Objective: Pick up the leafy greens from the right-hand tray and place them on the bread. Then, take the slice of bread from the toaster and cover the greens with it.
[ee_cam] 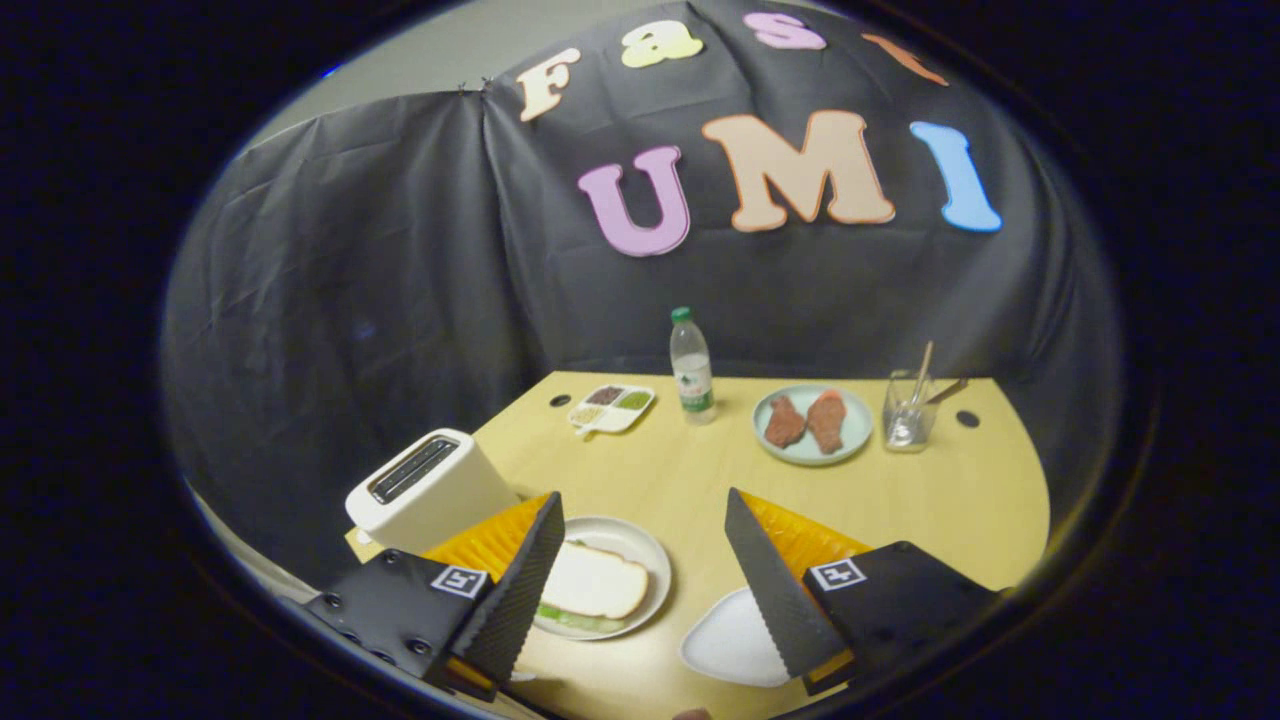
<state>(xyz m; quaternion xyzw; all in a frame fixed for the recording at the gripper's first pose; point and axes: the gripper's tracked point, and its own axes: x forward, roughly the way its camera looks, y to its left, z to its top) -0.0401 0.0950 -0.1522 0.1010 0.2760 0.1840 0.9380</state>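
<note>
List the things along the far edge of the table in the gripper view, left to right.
Divided dish → water bottle → round plate with two brown pieces → clear glass holding sticks. The open gripper hangs nearer, its fingers either side of the sandwich plate.

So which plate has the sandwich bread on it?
The round white plate just ahead of the open tongs, beside the toaster. Bread lies on it over greens. The blue plate farther off holds two brownish pieces, and the white tray is bare.

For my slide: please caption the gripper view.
Open gripper above plate with bread slice covering greens.
</note>
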